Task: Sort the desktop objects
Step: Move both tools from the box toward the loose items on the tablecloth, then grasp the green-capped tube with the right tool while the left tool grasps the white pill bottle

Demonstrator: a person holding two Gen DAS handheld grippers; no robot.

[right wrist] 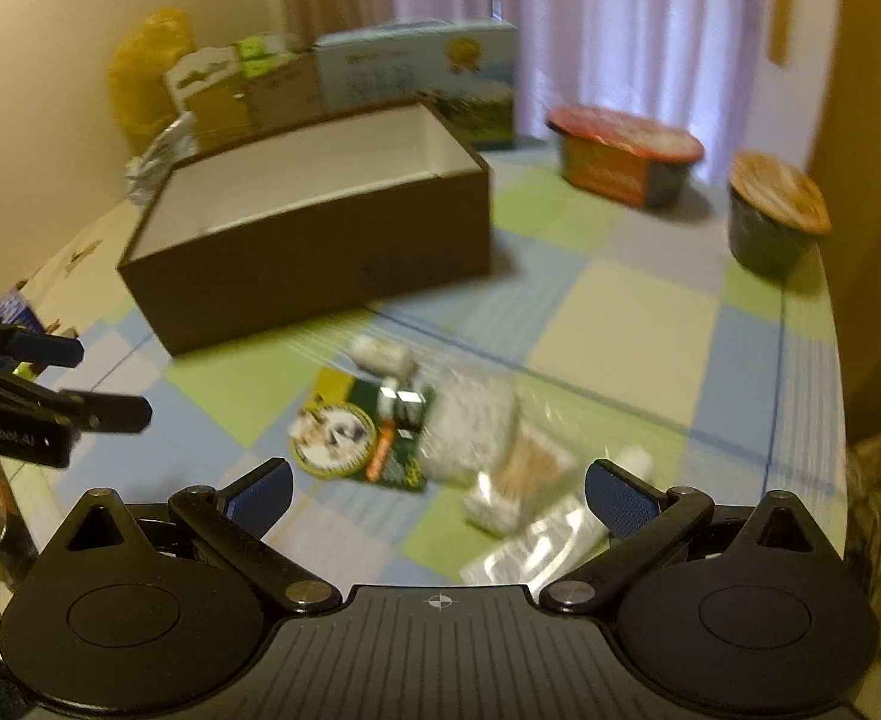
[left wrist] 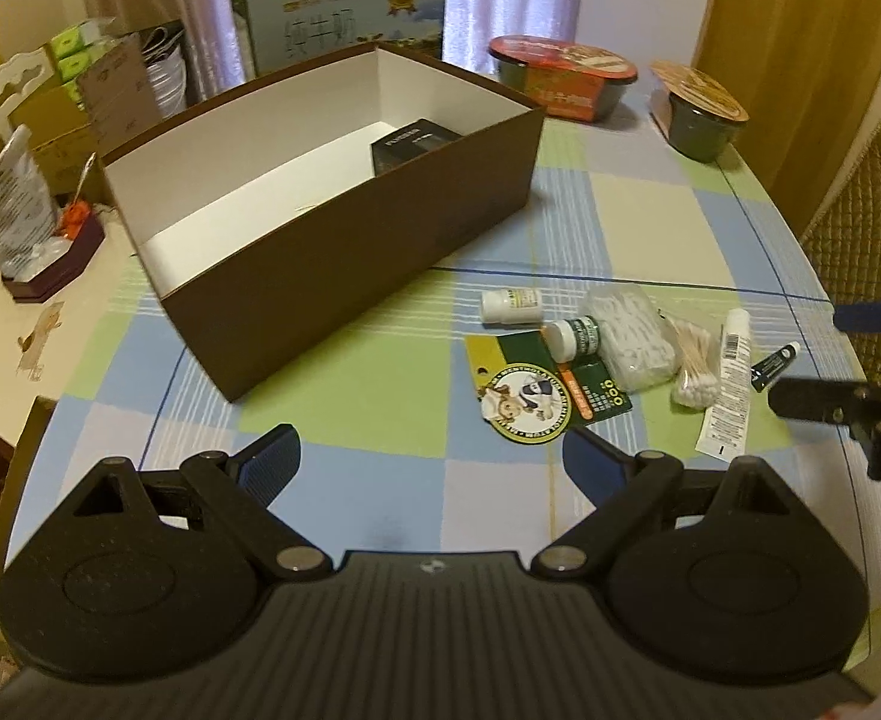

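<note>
checkered tablecloth [left wrist: 638, 222] below; left gripper [left wrist: 434, 456] and right gripper [right wrist: 437, 489] spread wide, holding nothing.

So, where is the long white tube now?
In the left wrist view the long white tube lies on the checked tablecloth, right of the cotton swabs and left of the small dark tube.

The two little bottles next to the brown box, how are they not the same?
The plain white bottle lies nearer the brown box, on the bare tablecloth. The green-labelled bottle lies closer to the camera, resting on a green card. Both are small, white-capped and lying on their sides.
</note>
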